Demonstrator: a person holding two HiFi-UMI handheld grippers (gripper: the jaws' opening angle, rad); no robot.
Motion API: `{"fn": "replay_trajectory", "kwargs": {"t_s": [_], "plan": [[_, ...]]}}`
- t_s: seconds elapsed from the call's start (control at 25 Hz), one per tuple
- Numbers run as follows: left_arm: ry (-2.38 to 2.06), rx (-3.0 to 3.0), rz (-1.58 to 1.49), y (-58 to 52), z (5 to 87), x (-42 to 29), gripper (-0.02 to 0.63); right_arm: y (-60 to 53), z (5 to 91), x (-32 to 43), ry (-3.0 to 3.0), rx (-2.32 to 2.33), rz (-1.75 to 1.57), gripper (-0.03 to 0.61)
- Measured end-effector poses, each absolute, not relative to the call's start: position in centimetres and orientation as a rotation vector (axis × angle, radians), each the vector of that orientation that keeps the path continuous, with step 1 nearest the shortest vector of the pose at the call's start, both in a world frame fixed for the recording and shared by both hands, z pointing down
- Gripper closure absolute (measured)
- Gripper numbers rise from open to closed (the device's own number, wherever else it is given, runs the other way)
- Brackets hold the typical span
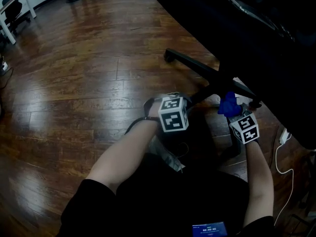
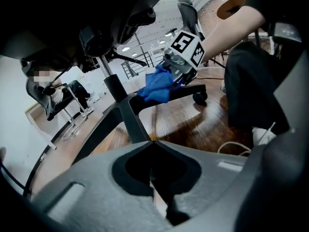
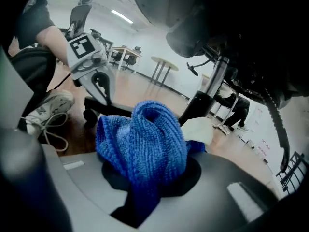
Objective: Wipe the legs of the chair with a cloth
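The black office chair (image 1: 237, 19) fills the upper right of the head view, and its legs (image 1: 197, 68) spread out over the wooden floor. My right gripper (image 1: 233, 110) is shut on a bunched blue cloth (image 1: 228, 103) held against a leg close to the centre column. The right gripper view shows the cloth (image 3: 145, 139) bulging out of the jaws of the right gripper (image 3: 159, 178). My left gripper (image 1: 187, 105) is shut, and its tips (image 2: 150, 141) meet at the near end of another leg (image 2: 129, 117). I cannot tell whether they touch it.
A white cable (image 1: 281, 162) and a power strip (image 1: 285, 135) lie on the floor at the right. A shoe (image 3: 48, 108) rests beside the chair base. A white table (image 1: 10, 11) stands at the far left. Other chairs and a seated person (image 2: 53, 93) are in the background.
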State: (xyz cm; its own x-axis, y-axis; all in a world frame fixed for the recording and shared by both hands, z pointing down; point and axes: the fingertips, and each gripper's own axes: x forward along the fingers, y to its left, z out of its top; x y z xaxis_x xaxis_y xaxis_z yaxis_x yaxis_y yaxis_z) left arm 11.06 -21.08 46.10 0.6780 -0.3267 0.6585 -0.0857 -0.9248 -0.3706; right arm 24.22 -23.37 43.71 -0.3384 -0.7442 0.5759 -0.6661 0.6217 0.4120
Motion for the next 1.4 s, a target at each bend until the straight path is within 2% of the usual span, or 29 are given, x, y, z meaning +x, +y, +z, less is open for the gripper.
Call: {"fn": "replay_trajectory", "kwargs": {"t_s": [0.16, 0.36, 0.96, 1.2, 1.4], "plan": [[0.329, -2.58, -1.104, -21.0, 46.2, 11.2, 0.614, -26.0, 43.2, 23.4, -2.038, 1.113, -0.195, 0.5], [0.356, -2.558, -1.105, -21.4, 46.4, 10.9, 0.614, -24.1, 43.7, 23.4, -2.065, 1.095, -0.162, 0.5], [0.372, -2.544, -1.138, -20.9, 46.0, 11.2, 0.614, -4.5, 49.1, 27.6, -2.141, 0.766, 0.124, 0.502], [0.374, -2.587, -1.136, -21.0, 45.8, 11.2, 0.614, -7.3, 48.3, 27.5, -2.162, 0.811, 0.149, 0.502], [0.356, -2.59, -1.141, -20.9, 45.7, 11.4, 0.614, -16.0, 45.8, 25.7, -2.155, 0.94, 0.006, 0.501]]}}
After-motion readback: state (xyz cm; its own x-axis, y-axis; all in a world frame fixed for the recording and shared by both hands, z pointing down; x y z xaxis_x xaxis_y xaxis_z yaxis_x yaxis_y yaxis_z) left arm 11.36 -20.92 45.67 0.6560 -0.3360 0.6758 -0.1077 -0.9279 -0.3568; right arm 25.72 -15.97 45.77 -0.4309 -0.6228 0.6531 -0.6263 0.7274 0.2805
